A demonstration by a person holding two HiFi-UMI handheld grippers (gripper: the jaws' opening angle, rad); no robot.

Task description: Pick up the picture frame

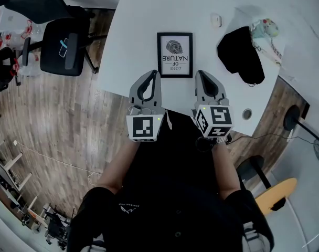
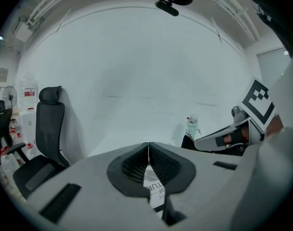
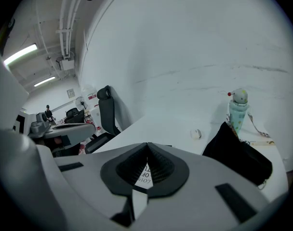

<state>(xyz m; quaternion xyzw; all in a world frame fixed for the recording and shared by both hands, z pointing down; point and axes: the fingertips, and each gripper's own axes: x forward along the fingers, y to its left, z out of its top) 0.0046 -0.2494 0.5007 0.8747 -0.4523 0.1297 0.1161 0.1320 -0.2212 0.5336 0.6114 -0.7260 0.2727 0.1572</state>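
At far left, off the left edge of the white table [image 1: 136,30]: a black office chair [image 1: 65,43] on the wooden floor [image 1: 54,125], well apart from the work and no hindrance. Next, over the table's near edge, the left gripper [image 1: 155,73]: closed, jaws pressed tip to tip, nothing between them, aimed forward and a little down, tips just beside the near left corner of the picture frame [image 1: 174,54]. Probably carried shut only for the approach; needs opening before any grip. In the centre, flat on the table and face up, the frame itself: black border, leaf print, lettering, short side toward the person, apparently untouched. With it flat, no edge raised off the surface; calls for jaws coming in low along a border, or for sliding it toward the table's near edge to get a jaw beneath. Bare tabletop along both long sides and beyond the far side, so ample room either way. Just beside the frame's near right corner, the right gripper [image 1: 198,73]: likewise closed on nothing, paired with the left so as to flank the frame. Further right, well clear of the frame: a small white round thing [image 1: 216,20], a black cloth heap [image 1: 242,55], and a pale green bottle [image 1: 265,28] near the table's right edge. Worth keeping the right gripper's sweep short of the cloth.
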